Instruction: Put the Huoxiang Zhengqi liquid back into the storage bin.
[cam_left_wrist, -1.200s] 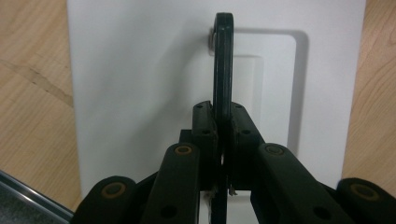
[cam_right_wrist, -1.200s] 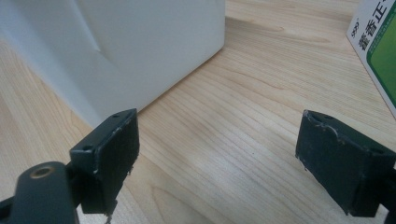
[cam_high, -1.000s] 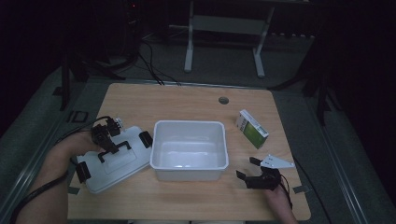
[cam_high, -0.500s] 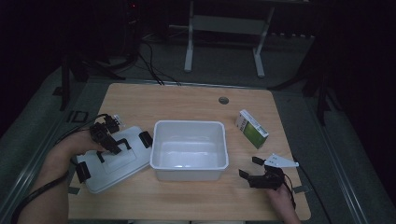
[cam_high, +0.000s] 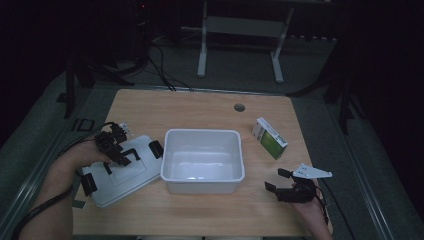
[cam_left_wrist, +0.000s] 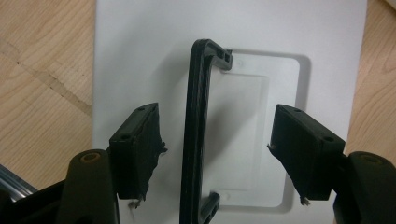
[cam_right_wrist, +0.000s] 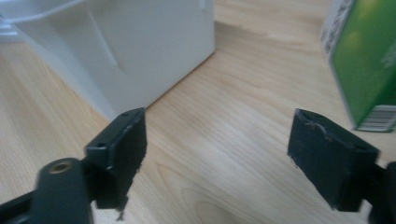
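Left gripper (cam_high: 116, 148) over the flat white plastic lid (cam_high: 120, 172) beside the smooth rectangular tub (cam_high: 203, 160) on the wood-grain table (cam_high: 200, 107); its jaws, just opening, straddle the lid's black ribbed handle (cam_left_wrist: 195, 135) without touching. Right gripper (cam_high: 278, 180), jaws apart and just narrowing, empty near the green carton (cam_high: 270, 138).
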